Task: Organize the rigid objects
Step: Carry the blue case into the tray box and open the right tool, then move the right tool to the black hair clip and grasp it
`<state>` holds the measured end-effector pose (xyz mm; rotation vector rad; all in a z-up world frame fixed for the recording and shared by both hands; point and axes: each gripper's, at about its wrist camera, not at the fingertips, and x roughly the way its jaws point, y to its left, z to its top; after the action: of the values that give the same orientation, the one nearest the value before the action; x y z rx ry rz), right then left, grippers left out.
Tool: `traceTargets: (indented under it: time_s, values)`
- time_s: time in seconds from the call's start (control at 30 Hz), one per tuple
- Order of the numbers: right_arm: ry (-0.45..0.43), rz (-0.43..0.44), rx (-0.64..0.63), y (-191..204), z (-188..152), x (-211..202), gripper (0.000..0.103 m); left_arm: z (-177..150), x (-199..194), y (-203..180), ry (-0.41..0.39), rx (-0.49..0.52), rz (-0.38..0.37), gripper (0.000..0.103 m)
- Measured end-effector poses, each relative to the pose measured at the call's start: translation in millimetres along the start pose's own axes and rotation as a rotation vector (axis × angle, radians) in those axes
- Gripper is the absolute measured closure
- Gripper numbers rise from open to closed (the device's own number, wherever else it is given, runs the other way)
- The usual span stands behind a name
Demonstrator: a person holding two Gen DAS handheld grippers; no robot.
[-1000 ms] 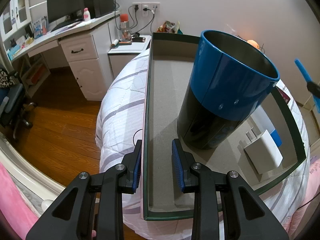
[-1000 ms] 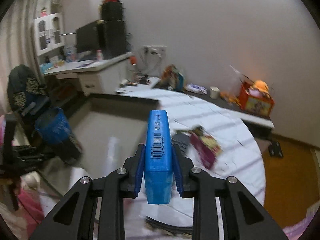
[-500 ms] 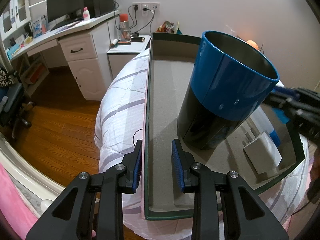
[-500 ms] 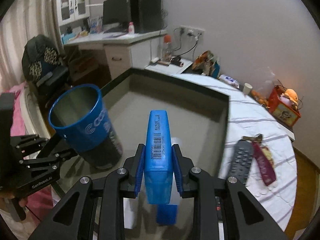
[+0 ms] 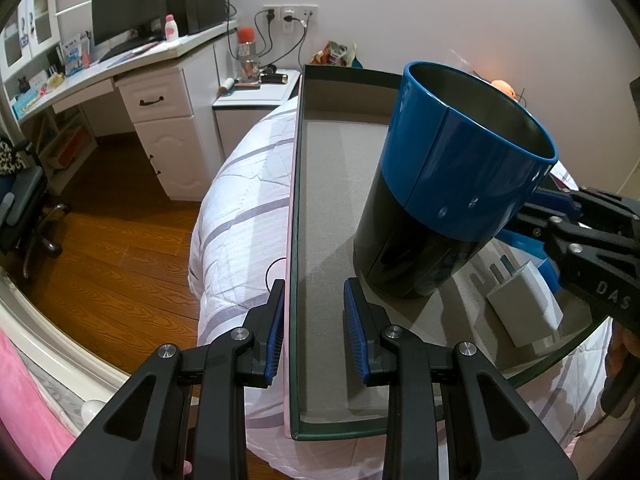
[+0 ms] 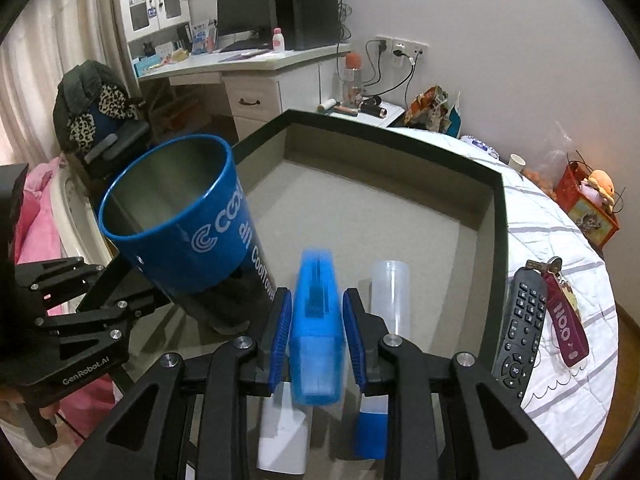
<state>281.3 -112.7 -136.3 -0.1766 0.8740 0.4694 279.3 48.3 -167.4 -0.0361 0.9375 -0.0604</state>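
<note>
A dark-rimmed box (image 5: 298, 216) (image 6: 496, 216) with a grey floor lies on the bed. A blue and black tin (image 5: 448, 184) (image 6: 188, 224) stands in it, with a white charger (image 5: 524, 304) (image 6: 284, 440) and a clear tube with a blue cap (image 6: 384, 320). My left gripper (image 5: 314, 332) is open, its fingers on either side of the box's left wall. My right gripper (image 6: 316, 328) is open around a blurred blue case (image 6: 316, 328) that is loose between the pads, above the charger.
A black remote (image 6: 520, 320) and a red key tag (image 6: 560, 320) lie on the quilt right of the box. A white desk (image 5: 152, 92) and nightstand (image 5: 256, 96) stand beyond the bed. Wooden floor (image 5: 100, 248) is at the left.
My right gripper has come down over the box with the blue case and its jaws have opened. The case now looks blurred and loose. My left gripper has not moved.
</note>
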Motion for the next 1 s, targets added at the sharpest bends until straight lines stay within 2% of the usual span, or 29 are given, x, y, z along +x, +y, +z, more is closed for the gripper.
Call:
traceTargets:
  time_s: [0.1,0.2,0.27,0.33,0.4,0.47,0.5,0.73,0.87,1.0]
  values:
    - [-0.027,-0.005,0.014,-2.7,-1.0,-9.0,0.068,0.9,0.4,0.1,0.001,0.001,0.001,0.075]
    - [-0.071,-0.020,0.029,-8.6,-0.4,-26.6,0.067,-1.0,0.1,0.5,0.000,0.002,0.000,0.075]
    - [-0.110,-0.041,0.046,-15.5,-1.5,-44.2,0.060,-1.0,0.1,0.6,0.000,0.002,0.000,0.075]
    - [-0.153,-0.069,0.060,-22.3,-3.9,-60.9,0.049,-0.6,0.4,0.7,0.000,0.001,0.000,0.075]
    - [-0.191,-0.093,0.080,-30.2,-7.9,-78.2,0.045,-0.5,0.5,0.9,0.000,0.002,0.000,0.075]
    - [-0.220,-0.120,0.103,-38.6,-13.1,-94.3,0.035,-0.9,0.1,0.6,0.000,0.001,0.000,0.075]
    - [-0.231,-0.143,0.116,-43.8,-16.7,-101.9,0.024,-0.4,0.6,0.9,0.000,0.001,0.000,0.075]
    - [-0.249,-0.265,0.206,-78.9,-46.5,-133.4,0.022,-1.2,0.4,0.8,0.001,0.003,0.000,0.075]
    - [-0.200,-0.309,0.234,-92.7,-67.3,-129.6,0.022,-1.3,0.4,1.0,0.001,0.005,0.002,0.075]
    - [-0.138,-0.308,0.254,-100.1,-93.2,-117.4,0.022,-0.6,0.9,1.7,0.001,0.004,0.001,0.076]
